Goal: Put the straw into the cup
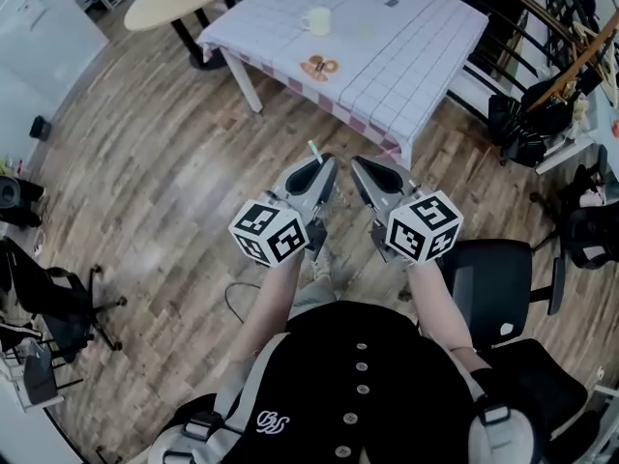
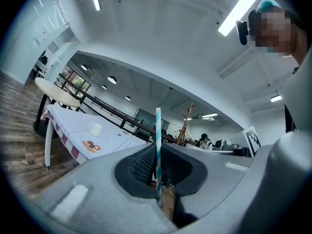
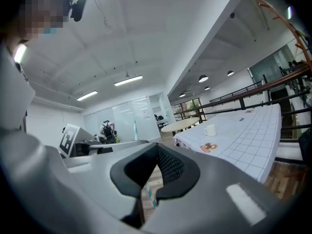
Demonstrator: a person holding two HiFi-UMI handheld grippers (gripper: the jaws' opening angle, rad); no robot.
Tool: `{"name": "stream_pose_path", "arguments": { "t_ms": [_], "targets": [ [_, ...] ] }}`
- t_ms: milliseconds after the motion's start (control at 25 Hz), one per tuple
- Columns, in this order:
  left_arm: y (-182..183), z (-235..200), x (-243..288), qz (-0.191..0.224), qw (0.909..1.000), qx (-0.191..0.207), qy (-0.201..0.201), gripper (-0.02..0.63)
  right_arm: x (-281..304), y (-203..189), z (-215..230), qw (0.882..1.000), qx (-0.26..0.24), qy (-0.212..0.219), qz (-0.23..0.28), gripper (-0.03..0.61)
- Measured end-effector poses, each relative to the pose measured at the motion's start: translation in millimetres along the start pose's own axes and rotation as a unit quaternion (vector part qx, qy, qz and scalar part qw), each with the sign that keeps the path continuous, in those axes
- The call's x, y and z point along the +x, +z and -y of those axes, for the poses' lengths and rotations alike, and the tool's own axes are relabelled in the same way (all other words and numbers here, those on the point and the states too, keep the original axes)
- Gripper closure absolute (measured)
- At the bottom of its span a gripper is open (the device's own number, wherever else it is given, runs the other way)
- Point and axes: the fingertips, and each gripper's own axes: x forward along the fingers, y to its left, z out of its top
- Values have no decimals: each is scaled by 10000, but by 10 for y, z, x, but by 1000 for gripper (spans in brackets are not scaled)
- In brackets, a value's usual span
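The white cup (image 1: 316, 21) stands on the table (image 1: 406, 56) with the checked cloth, toward its far side, handle turned away from the table's middle. It is too small in my views for me to see whether anything is in it. The straw (image 2: 158, 145), striped teal and white, is not at the table. It stands upright, pinched low down between the pads of my left gripper (image 1: 324, 165), with most of its length rising above the jaws. The straw and the gripper are off the table's near corner, over bare wooden floor (image 1: 164, 182). My right gripper (image 1: 361, 164) hangs just beside the left one, equally short of that corner, its jaws pressed nearly together. A pale scrap with teal marks (image 3: 148, 194) shows in the slit, and I cannot tell what it is. An orange-brown motif (image 1: 319, 66) lies on the cloth at the table's near edge, between the cup and my grippers. A round pale tabletop (image 1: 179, 0) stands off the table's left end, a dark railing (image 1: 503, 8) runs along its right side, and a black office chair (image 1: 488, 288) sits well short of the table, at my right elbow. Only open floor lies between the grippers and the table's near corner.
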Motion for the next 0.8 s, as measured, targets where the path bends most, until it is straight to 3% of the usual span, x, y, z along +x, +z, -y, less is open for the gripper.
{"name": "stream_pose_path", "arguments": {
  "t_ms": [360, 800],
  "targets": [
    [546, -1067, 587, -141, 9996, 125, -197, 595, 1152, 528, 583, 9986, -215, -381, 294, 580],
    [641, -1764, 832, -323, 9991, -72, -250, 595, 1787, 635, 889, 9975, -206, -598, 328, 580]
  ]
}}
